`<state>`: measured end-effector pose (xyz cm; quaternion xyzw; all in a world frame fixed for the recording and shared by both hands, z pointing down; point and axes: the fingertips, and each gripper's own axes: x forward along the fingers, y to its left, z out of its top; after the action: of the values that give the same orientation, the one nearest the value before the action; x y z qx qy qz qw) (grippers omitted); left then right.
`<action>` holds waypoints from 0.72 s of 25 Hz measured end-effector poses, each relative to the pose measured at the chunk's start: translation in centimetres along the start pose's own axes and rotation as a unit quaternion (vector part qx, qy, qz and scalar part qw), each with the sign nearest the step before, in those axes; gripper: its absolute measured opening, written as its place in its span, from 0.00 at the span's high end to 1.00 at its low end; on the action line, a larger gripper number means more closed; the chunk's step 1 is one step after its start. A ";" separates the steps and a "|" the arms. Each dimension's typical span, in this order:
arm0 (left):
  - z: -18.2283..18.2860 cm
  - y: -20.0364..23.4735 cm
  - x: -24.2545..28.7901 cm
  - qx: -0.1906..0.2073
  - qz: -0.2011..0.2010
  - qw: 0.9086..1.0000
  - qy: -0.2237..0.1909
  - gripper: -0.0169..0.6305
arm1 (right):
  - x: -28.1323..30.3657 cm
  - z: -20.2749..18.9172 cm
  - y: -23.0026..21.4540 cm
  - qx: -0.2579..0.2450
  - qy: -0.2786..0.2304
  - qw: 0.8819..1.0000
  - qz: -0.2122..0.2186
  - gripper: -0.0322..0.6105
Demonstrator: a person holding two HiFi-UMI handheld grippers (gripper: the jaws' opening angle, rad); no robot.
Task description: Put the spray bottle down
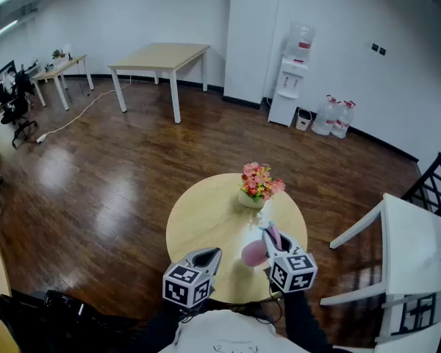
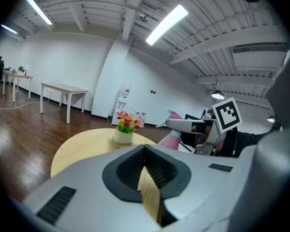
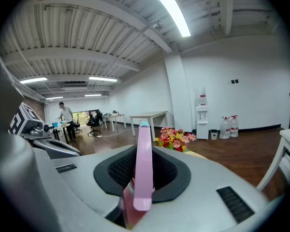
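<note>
Head view: right gripper (image 1: 271,235) is clamped on the pink spray bottle (image 1: 254,254), held over the near right part of the round table (image 1: 198,219), on the near side of the flower pot (image 1: 254,190). Left gripper (image 1: 209,256) sits beside it over the near edge.
Left gripper view: jaws together, nothing in them. Bottle hangs tilted from the right gripper.
Right gripper view: jaws nearly closed, pinching the bottle's top, sprayer head pointing forward between them.

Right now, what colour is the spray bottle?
The spray bottle is pink; it shows best in the right gripper view.
</note>
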<state>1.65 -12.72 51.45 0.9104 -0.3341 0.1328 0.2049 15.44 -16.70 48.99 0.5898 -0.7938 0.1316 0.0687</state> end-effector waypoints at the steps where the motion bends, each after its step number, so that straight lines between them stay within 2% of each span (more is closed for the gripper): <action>1: 0.0 0.1 0.0 0.000 0.001 1.000 0.000 0.99 | 0.4 0.0 0.0 -0.003 0.001 1.000 0.002 0.90; 8: -0.5 1.7 -0.2 -0.008 0.012 1.000 0.001 0.99 | 5.9 -0.8 0.0 -0.039 0.024 0.999 0.012 0.90; 18: -1.2 3.1 -1.3 -0.015 0.029 0.999 0.003 0.99 | 13.5 -2.2 1.0 -0.092 0.025 0.995 0.020 0.90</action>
<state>-1.54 -13.63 52.86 0.8968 -0.3612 0.1366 0.2157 10.42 -28.23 54.54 0.5616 -0.8122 0.0737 0.1396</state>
